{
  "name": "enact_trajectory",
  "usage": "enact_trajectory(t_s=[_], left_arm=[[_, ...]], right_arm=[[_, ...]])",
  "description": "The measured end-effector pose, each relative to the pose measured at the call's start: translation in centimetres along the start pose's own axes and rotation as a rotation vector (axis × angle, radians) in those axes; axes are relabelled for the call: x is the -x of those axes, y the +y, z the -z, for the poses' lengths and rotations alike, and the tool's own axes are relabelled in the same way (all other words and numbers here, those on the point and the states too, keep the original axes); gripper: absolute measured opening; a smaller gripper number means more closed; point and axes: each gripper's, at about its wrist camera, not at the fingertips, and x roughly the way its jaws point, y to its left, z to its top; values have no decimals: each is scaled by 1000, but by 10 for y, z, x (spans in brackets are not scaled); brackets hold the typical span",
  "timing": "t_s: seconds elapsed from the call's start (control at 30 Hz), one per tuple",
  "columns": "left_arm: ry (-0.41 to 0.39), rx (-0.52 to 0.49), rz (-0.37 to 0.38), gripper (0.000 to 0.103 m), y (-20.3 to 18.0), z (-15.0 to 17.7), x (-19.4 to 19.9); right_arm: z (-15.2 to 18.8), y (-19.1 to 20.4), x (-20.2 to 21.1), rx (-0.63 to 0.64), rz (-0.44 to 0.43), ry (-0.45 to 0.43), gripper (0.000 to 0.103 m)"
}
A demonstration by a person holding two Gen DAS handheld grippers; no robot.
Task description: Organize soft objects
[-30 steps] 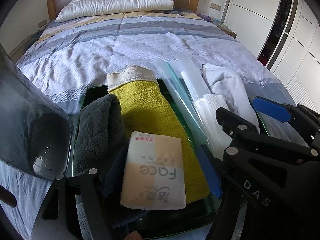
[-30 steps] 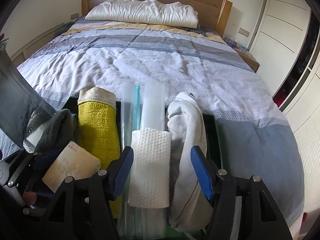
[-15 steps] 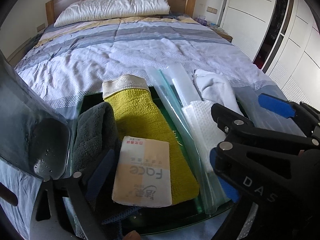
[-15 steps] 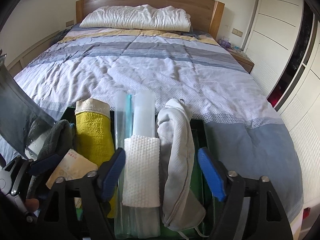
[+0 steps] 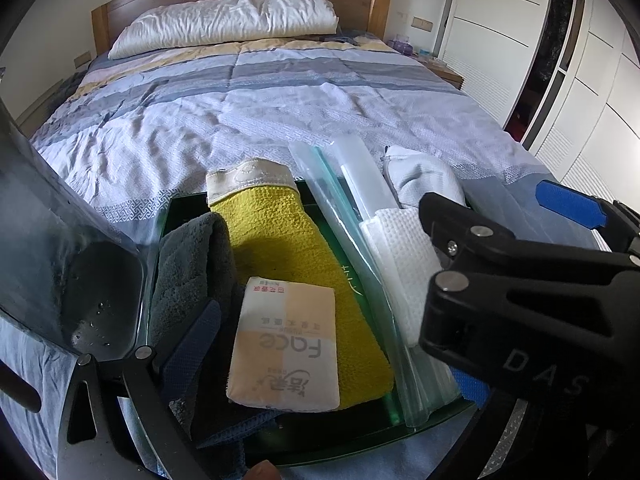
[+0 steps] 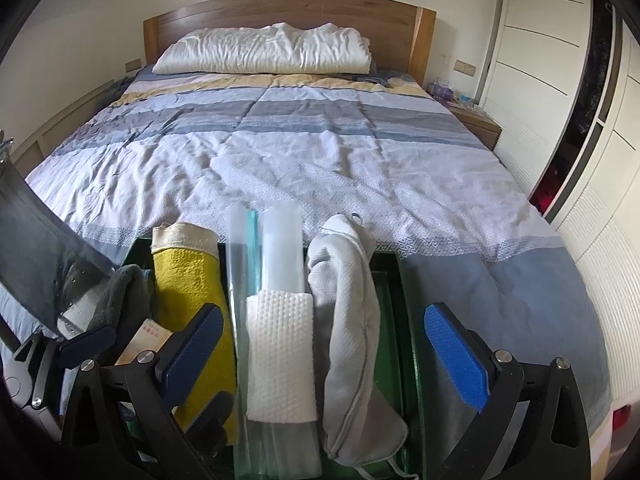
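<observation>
right claw (image 6: 334,354): jaws wide, just been opening; pads clear of everything, nothing gripped
wipe (image 6: 279,354): white, dimpled, between the right pads, lying loose on the bag
bag (image 6: 262,248): clear plastic, under the wipe, runs ahead past the tray's far rim
pouch (image 6: 352,320): grey, just right of the wipe, inside the right pad
left claw (image 5: 336,356): jaws wide, just been opening; grips nothing
pack (image 5: 286,344): beige "Face" pack between the left pads, free, lying on the mitt
mitt (image 5: 288,248): yellow, cream cuff at far end, ahead of left claw
cloth (image 5: 188,268): dark grey, left of mitt, by the left pad
tray (image 6: 394,320): dark green, holds all items, below both claws
bed (image 6: 320,152): striped quilt beyond tray
pillow (image 6: 264,50): white, far end at the headboard
</observation>
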Motion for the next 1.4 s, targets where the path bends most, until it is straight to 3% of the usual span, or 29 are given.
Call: enact_trajectory(t_s=[0.33,0.83,0.97,1.4], left_arm=[[-20,-2,-32,101,0,1,7],[-27,-23,-2,101,-10,10,34],[-20,-11,-25,101,-4,12,40],[-33,5,-1,101,16,39,78]], right_arm=[[1,-2,9,-6,18,-20,103],[11,-18,46,-32,85,-24,103],[9,-17,49,-28,87,-18,103],[31,-7,70,-7,89,-13,103]])
